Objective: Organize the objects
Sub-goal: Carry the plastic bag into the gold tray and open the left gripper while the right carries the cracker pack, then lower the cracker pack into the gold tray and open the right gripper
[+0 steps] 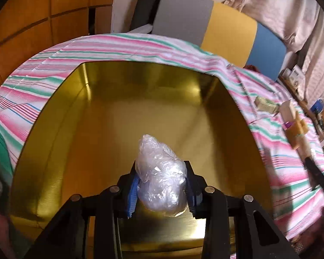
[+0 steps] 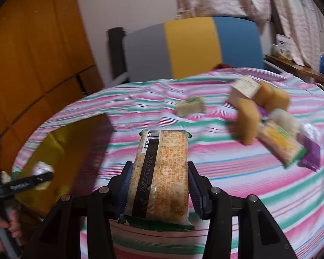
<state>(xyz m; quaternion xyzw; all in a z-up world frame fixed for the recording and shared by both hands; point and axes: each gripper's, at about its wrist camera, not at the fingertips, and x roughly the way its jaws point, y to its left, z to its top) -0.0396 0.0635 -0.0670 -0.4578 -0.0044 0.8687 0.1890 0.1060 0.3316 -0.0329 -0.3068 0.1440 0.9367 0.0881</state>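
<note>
Striped pink-green-white cloth (image 1: 127,45) covers the work surface; a grey, yellow and blue panel stands behind it.

Left gripper (image 1: 162,179): pads clamped on a crumpled clear plastic bundle (image 1: 159,172), one pad on each flank. It hangs over the open gold-lined box (image 1: 60,129), bare floor ahead of and below the fingertips. Likely about to drop it in; the box looks to be the collection point.

Right gripper (image 2: 159,185): fingers closed on a flat snack packet (image 2: 162,172), printed back up, held lengthwise so most of it sticks out past the tips, above the cloth. The box lies left of the fingers.

Remaining loose items (image 2: 267,120) sit ahead and right, clustered, blurred.
</note>
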